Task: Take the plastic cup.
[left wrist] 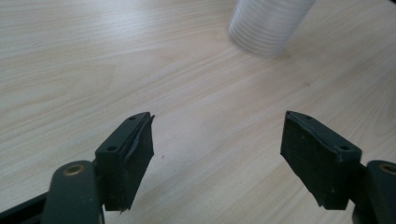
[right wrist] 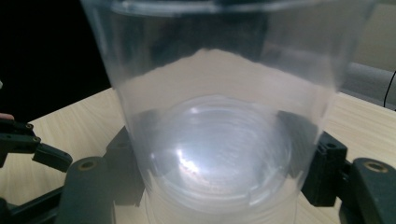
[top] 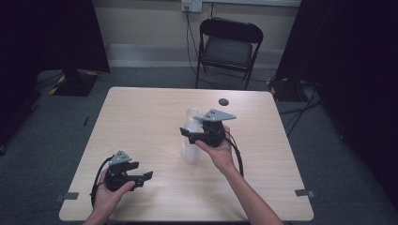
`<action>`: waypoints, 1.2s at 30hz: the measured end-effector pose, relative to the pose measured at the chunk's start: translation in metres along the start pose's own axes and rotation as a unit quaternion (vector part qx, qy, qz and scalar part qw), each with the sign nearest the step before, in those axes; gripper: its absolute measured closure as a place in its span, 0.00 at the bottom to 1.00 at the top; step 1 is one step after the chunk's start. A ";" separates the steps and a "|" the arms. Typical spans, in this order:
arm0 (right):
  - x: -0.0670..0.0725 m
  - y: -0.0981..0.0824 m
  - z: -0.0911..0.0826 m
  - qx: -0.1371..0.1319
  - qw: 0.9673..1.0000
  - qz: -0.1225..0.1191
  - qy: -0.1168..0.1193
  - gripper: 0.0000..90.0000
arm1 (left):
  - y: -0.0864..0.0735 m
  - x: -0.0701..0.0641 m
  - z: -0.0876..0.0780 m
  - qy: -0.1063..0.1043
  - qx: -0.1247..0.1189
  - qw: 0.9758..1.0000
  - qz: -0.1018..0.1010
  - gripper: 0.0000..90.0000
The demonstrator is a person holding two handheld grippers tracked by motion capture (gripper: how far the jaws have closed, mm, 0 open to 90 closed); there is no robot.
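Gripping a clear plastic cup (right wrist: 219, 140) low on its thin wall with the right gripper (top: 199, 136) at desk (top: 141, 122) centre, risking crushing or tipping it, while idling the left gripper (left wrist: 217, 158) at seven o'clock, jaws apart and empty.

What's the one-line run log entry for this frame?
right gripper: shut on clear plastic cup, upright on light wooden table | left gripper: open, nothing between jaws, near front-left edge | small dark disc: far edge
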State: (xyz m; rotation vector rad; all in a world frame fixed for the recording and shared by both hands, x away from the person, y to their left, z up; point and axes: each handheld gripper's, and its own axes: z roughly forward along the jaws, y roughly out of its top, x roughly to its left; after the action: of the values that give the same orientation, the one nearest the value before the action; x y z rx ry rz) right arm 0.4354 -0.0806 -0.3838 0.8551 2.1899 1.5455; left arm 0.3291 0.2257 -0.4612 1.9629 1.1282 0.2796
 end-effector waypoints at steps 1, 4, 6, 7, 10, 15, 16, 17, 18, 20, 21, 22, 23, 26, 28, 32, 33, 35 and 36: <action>0.000 0.001 0.000 -0.001 1.000 -0.001 0.000 0.34 | 0.000 0.000 0.000 -0.001 0.003 1.000 0.001 0.28; -0.002 0.005 -0.003 -0.004 1.000 0.002 -0.002 0.34 | 0.001 0.000 0.001 0.002 0.005 1.000 0.002 0.28; -0.003 0.008 -0.004 -0.006 1.000 0.003 -0.001 0.34 | 0.001 0.000 0.001 -0.001 0.006 1.000 0.001 0.28; -0.003 0.009 -0.005 -0.007 1.000 0.004 -0.001 0.34 | 0.001 0.000 0.001 -0.001 0.006 1.000 0.001 0.28; -0.002 0.014 -0.007 -0.010 1.000 0.000 -0.002 0.34 | 0.001 0.001 0.001 -0.002 0.007 1.000 0.000 0.27; -0.001 0.019 -0.009 -0.014 1.000 -0.001 0.000 0.34 | 0.001 0.000 0.000 -0.004 0.008 1.000 0.001 0.26; 0.000 0.020 -0.010 -0.014 1.000 0.000 0.000 0.35 | 0.001 -0.001 0.001 -0.003 0.009 1.000 0.001 0.26; 0.000 0.021 -0.010 -0.016 1.000 -0.002 0.000 0.35 | 0.001 -0.001 0.001 -0.003 0.009 1.000 0.002 0.26; 0.000 0.022 -0.011 -0.017 1.000 -0.001 -0.001 0.35 | 0.001 -0.001 0.001 -0.003 0.007 1.000 0.004 0.26; 0.000 0.025 -0.013 -0.021 1.000 -0.002 -0.001 0.35 | 0.000 -0.002 0.001 -0.004 0.006 1.000 0.005 0.26; 0.000 0.025 -0.013 -0.021 1.000 -0.002 -0.001 0.35 | 0.000 -0.002 0.001 -0.004 0.006 1.000 0.005 0.27; 0.001 0.026 -0.013 -0.024 1.000 -0.002 -0.002 0.35 | 0.000 -0.002 0.001 -0.006 0.005 1.000 0.005 0.27; 0.002 0.028 -0.014 -0.028 1.000 -0.005 -0.005 0.35 | 0.000 -0.003 0.000 -0.005 0.004 1.000 0.007 0.27; 0.002 0.031 -0.016 -0.033 0.999 -0.003 -0.008 0.35 | 0.000 -0.004 0.000 -0.003 0.002 1.000 0.012 0.27; 0.002 0.032 -0.017 -0.034 0.999 -0.003 -0.009 0.35 | 0.000 -0.004 -0.001 -0.006 -0.001 1.000 0.013 0.27; 0.002 0.035 -0.020 -0.040 0.999 0.003 -0.010 0.35 | 0.001 -0.004 -0.001 -0.011 -0.004 1.000 0.013 0.27; 0.002 0.036 -0.022 -0.043 0.999 0.007 -0.007 0.35 | 0.002 -0.005 -0.002 -0.013 -0.005 1.000 0.013 0.27; 0.001 0.037 -0.025 -0.047 0.999 0.010 -0.008 0.35 | 0.002 -0.005 -0.002 -0.010 -0.010 1.000 0.015 0.27; 0.000 0.039 -0.027 -0.049 0.999 0.011 -0.009 0.35 | 0.002 -0.005 -0.002 -0.013 -0.009 1.000 0.016 0.27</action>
State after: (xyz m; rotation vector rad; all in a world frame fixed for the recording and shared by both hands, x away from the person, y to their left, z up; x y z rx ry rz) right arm 0.4308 -0.0908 -0.3383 0.8610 2.0796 1.6345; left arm 0.3265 0.2222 -0.4578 1.9648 1.0760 0.2799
